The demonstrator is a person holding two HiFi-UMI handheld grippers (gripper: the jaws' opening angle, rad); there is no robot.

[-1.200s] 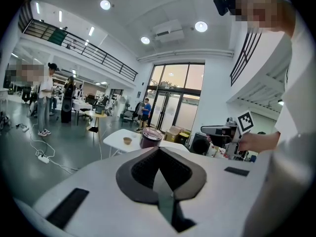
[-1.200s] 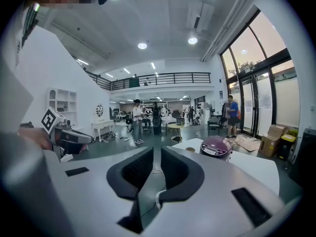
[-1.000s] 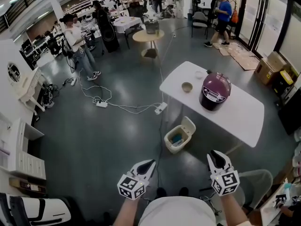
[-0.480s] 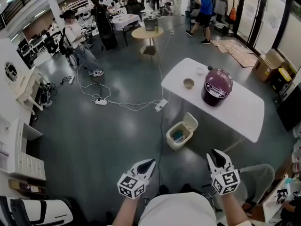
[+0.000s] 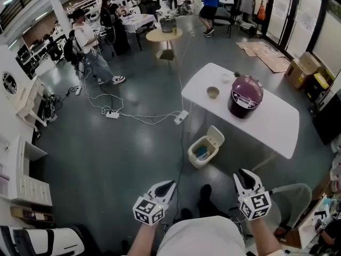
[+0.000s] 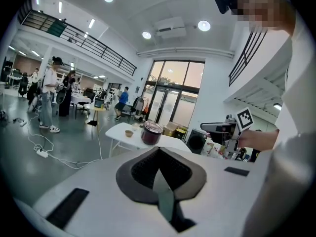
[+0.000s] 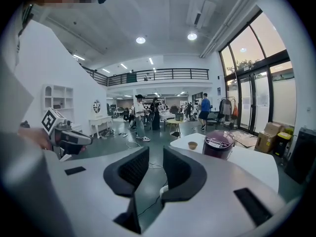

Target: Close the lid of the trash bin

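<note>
1. Containers, head view. The trash bin [image 5: 194,161] stands on the floor [image 5: 106,159], just right of frame centre and just beside the lower-left edge of the white bench [image 5: 272,121]. Its lid [image 5: 214,138] is raised at the bin's upper-right edge, so the mouth is uncovered. Something blue lies inside; what it is cannot be told. No gripper touches the bin or the lid.

2. On the bench, toward its upper-left end, sits a small bowl [image 5: 212,93]; its contents cannot be made out. To the right of the bowl stands a purple cooker [image 5: 245,96] with its lid shut.

3. Left gripper [image 5: 169,184], lower centre-left of the head view, well apart from the bin. In the left gripper view the two dark pads meet at their tips; the jaws are together and nothing sits between them. It touches nothing.

4. Right gripper [image 5: 248,176], lower centre-right of the head view, also well apart from the bin. In the right gripper view the jaws stand apart with a clear gap, and only floor shows through it. It holds nothing and touches nothing.
</note>
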